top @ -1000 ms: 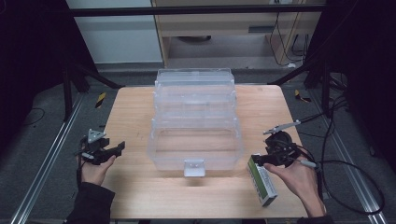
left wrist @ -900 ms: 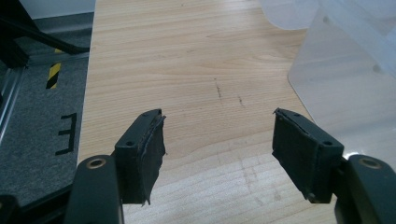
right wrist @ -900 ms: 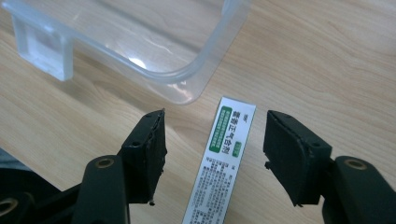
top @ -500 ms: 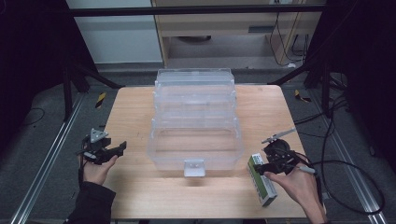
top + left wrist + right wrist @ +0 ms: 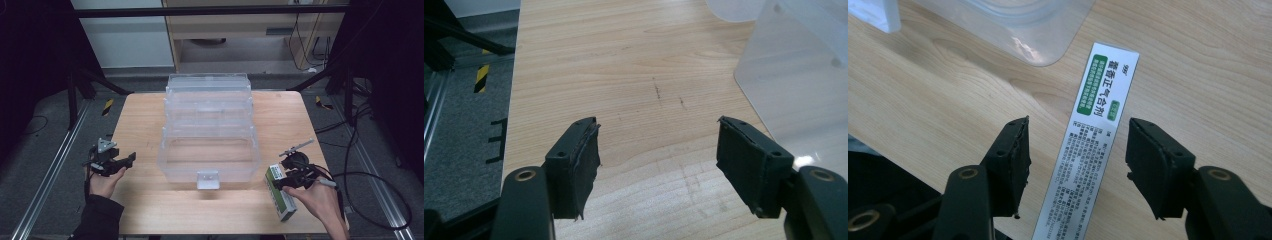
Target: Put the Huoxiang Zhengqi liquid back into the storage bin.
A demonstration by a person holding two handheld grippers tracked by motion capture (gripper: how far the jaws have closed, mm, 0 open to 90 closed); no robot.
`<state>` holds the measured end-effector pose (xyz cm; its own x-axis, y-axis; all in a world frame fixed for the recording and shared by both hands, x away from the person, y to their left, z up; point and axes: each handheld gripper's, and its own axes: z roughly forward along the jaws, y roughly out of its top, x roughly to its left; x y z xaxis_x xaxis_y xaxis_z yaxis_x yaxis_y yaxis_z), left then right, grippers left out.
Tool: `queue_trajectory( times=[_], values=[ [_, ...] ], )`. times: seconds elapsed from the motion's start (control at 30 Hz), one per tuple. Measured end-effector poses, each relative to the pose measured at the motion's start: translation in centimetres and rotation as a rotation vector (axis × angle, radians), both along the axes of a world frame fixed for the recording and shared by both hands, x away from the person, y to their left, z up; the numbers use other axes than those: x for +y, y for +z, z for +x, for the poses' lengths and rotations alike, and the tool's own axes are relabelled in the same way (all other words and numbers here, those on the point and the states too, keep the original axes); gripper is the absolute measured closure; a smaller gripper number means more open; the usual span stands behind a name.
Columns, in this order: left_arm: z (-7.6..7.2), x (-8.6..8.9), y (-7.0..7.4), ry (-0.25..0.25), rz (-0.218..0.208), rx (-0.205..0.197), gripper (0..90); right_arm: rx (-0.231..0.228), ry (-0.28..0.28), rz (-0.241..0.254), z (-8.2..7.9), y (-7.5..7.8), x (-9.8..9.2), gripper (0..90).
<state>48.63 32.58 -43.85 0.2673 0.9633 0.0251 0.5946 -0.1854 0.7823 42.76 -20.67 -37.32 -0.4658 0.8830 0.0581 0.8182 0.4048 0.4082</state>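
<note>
i see the right gripper (image 5: 1077, 150) nearest, right of the clear plastic tiered storage box (image 5: 209, 134), its jaws spread wide on either side of the narrow white-and-green printed carton (image 5: 1090, 146), not touching it. the carton lies flat on the light wooden table (image 5: 285, 107), just beside the box's front right corner. left of the box i note the left gripper (image 5: 658, 155), jaws spread apart over bare wood, holding nothing, well clear of the box wall. the box stands open at mid-table, tiers stepping back.
</note>
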Motion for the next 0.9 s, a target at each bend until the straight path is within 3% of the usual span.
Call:
queue_trajectory(
  times=[0.23, 0.9],
  values=[
    [0.0, -0.2, -0.1, -0.005, 0.003, 0.004, 32.3, 0.025, -0.023, -0.006, -0.2, -0.5, -0.3, 46.1],
    [0.2, -0.3, -0.5, -0.011, 0.017, 0.022, 31.8, 0.087, -0.004, -0.052, 0.6, -2.4, 0.1, 53.3]
  ],
)
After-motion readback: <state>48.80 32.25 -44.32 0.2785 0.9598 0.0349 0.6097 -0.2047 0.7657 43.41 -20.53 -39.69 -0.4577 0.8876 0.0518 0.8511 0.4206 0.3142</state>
